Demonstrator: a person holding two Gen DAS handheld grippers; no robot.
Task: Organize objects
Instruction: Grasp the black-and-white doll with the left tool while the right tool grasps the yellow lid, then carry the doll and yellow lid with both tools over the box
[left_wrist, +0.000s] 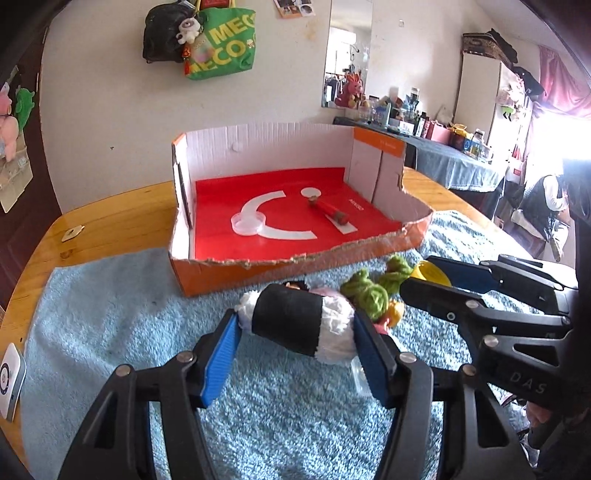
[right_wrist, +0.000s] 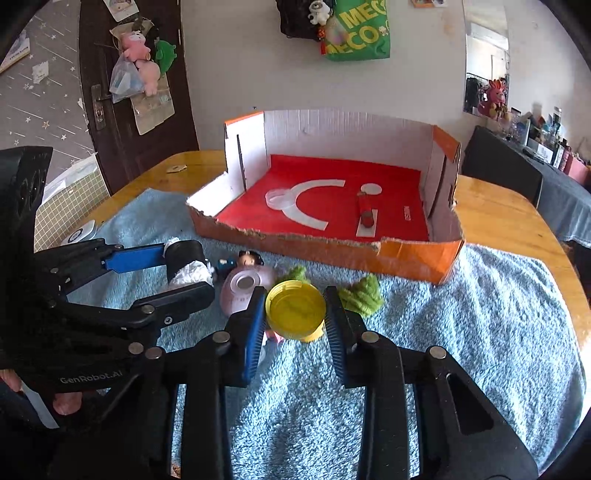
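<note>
While box (left_wrist: 295, 254) holds only clear lid (left_wrist: 248, 223) and red stick (left_wrist: 328, 212), task is judged barely begun. Left hand-held gripper (left_wrist: 295, 339) clamped half-wide on black-banded white roll (left_wrist: 295, 321), held just above blue towel (left_wrist: 110, 332). Right hand-held gripper (right_wrist: 295, 314) pinched narrow on yellow cap (right_wrist: 295, 308), also clear of towel. Green yarn tufts (right_wrist: 364, 293), pink bowl (right_wrist: 243, 291), small doll (right_wrist: 249, 258) left on towel, near box front, yet to be sorted.

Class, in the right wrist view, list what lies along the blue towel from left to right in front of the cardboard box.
Black-and-white roll in the left tongs → pink bowl-like piece → yellow lid in the right tongs → green yarn.
</note>
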